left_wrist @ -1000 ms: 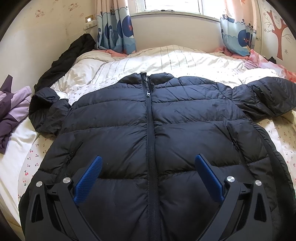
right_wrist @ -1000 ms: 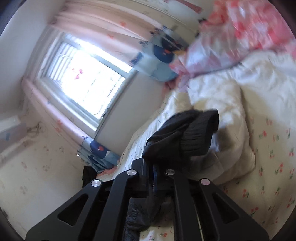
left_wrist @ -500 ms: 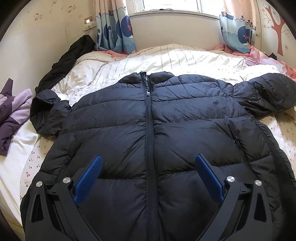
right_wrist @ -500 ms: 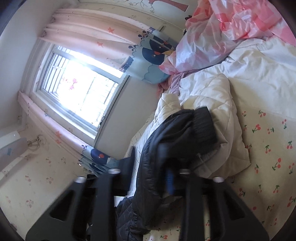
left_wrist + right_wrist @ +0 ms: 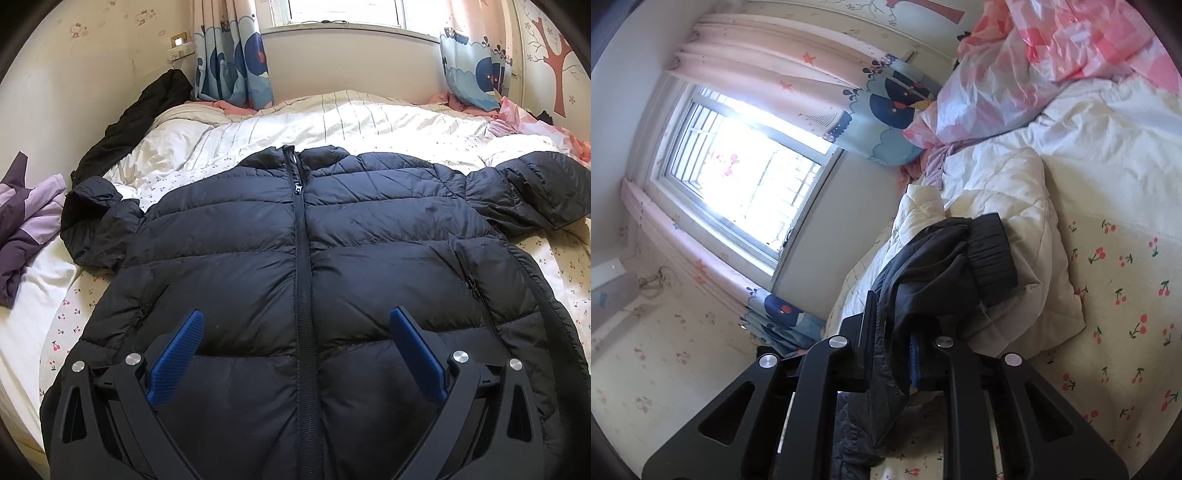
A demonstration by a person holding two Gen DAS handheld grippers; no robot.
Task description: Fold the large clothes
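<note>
A black puffer jacket point(image 5: 295, 258) lies zipped and face up on the bed, collar toward the window. My left gripper point(image 5: 295, 314) hovers open over its lower front, one blue pad point(image 5: 177, 354) on each side of the zipper, holding nothing. The jacket's right sleeve point(image 5: 535, 192) runs off to the right edge. In the right wrist view my right gripper point(image 5: 892, 325) has that sleeve between its narrow jaws, which are closing on the fabric. The ribbed cuff point(image 5: 990, 254) sticks out beyond the fingers, over the white quilt.
A cherry-print sheet point(image 5: 1126, 295) covers the bed, with a bunched white quilt point(image 5: 332, 122) toward the window. A purple garment point(image 5: 26, 221) and a black garment point(image 5: 140, 114) lie at the left wall. A pink plastic bag point(image 5: 1015, 66) sits in the far right corner.
In the right wrist view the jaws loosened briefly and narrowed again around the sleeve, and the cuff now reaches further ahead of the fingers. The left gripper and jacket body have not moved.
</note>
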